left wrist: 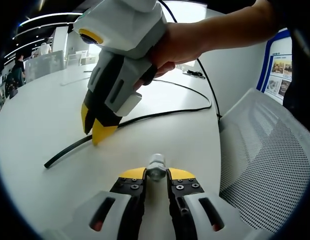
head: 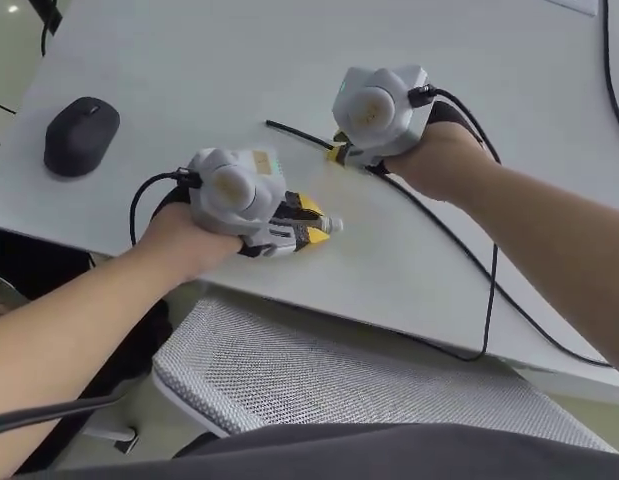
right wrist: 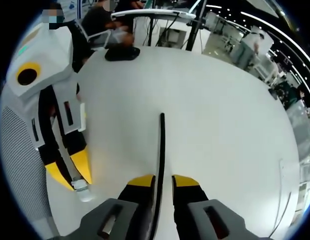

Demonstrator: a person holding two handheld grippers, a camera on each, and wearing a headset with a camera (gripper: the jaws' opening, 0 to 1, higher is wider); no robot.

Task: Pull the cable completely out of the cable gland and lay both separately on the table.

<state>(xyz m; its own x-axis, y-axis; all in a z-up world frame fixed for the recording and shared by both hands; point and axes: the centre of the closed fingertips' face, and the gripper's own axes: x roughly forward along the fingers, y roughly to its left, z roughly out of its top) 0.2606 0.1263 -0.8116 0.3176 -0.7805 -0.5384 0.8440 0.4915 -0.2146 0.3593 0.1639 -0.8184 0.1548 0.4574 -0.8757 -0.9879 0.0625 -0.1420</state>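
My left gripper (head: 319,222) (left wrist: 156,174) is shut on a small silver-white cable gland (head: 333,225) (left wrist: 156,166), holding it just above the white table (head: 239,60) near its front edge. My right gripper (head: 337,152) (right wrist: 163,180) is shut on a thin black cable (head: 294,132) (right wrist: 162,140), whose free end lies on the table beyond the jaws. The cable is apart from the gland. In the left gripper view the right gripper (left wrist: 94,127) pinches the cable (left wrist: 69,150) just ahead. The right gripper view has the left gripper (right wrist: 74,175) with the gland (right wrist: 83,189) at its left.
A black mouse (head: 81,135) (right wrist: 122,52) rests at the table's far left. A white mesh chair (head: 339,380) (left wrist: 265,145) stands below the front edge. The cable trails right and over that edge. Another dark cable (head: 614,80) runs along the far right.
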